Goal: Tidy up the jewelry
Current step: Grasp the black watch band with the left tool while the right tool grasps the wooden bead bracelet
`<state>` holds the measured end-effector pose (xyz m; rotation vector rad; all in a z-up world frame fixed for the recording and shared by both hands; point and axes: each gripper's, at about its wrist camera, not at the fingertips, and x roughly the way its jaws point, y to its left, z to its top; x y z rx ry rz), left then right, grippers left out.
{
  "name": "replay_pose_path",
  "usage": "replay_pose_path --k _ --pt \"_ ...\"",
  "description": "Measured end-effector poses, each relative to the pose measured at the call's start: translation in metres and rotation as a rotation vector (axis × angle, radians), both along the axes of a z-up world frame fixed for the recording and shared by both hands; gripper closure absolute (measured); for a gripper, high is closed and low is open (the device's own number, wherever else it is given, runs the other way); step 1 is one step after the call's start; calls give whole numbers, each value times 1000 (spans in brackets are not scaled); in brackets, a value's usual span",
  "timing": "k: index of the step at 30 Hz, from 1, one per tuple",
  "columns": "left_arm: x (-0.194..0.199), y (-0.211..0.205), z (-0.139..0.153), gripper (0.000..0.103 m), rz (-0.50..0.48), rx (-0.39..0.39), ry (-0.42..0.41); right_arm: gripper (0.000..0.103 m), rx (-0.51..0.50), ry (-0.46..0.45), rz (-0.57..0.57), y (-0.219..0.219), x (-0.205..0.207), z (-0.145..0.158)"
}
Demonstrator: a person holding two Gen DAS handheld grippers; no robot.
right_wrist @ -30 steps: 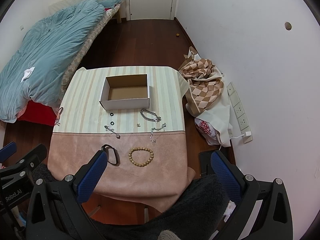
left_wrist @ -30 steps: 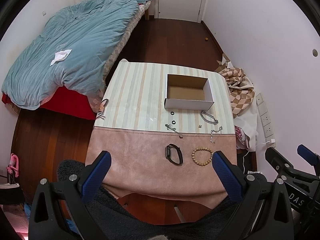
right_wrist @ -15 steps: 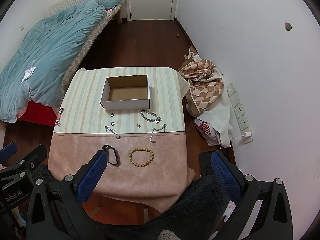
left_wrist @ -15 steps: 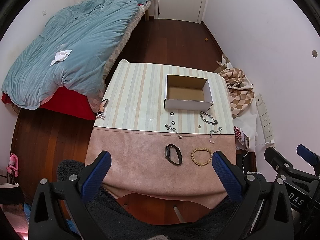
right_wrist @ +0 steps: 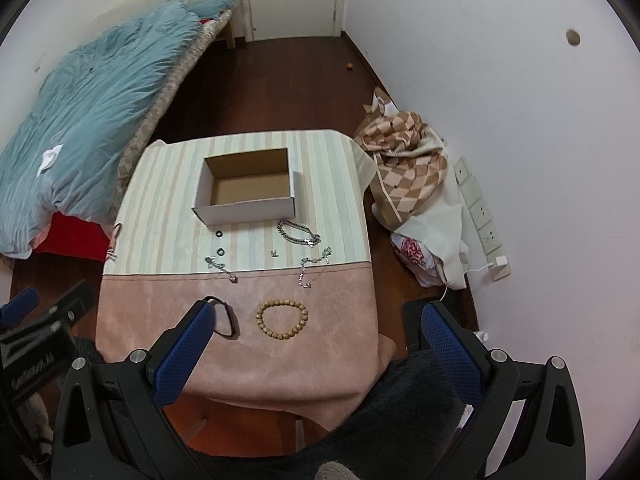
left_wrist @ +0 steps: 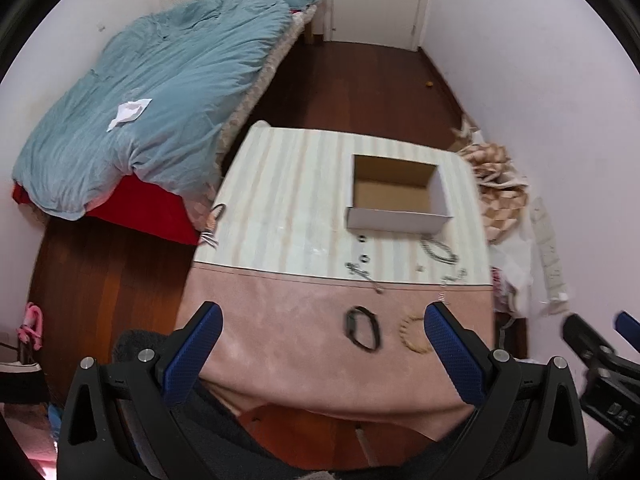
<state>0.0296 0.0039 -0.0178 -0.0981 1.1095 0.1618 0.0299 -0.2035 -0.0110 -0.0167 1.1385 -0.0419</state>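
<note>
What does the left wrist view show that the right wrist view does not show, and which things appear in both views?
Only the left wrist view shows the pink object on the floor at the far left, and the wooden bead bracelet partly hidden behind a blue finger.

Only the right wrist view shows the round hole in the wall, and the whole bead bracelet in the clear.

Both show the open cardboard box with nothing visible inside, the silver chain, the black band, the bed with the blue duvet, and the checkered cloth.
</note>
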Motion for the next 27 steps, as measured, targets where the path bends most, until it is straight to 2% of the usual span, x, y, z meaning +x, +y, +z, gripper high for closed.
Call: replay_pose_path --k 4,10,15,22,27 --pt "18 9 -37 0 21 39 43 0 7 43 -37 -7 19 -35" --pt "41 14 -117 0 26 40 208 0 -32 156 -48 -11 49 -108" --pt "46 10 -165 0 10 50 292 0 -91 256 -47 -11 65 -172" --pt "54 5 -207 0 -2 76 360 1 -106 352 -32 -3 74 -234" --pt "56 4 -224 0 3 80 386 12 -76 389 -17 5 73 -258"
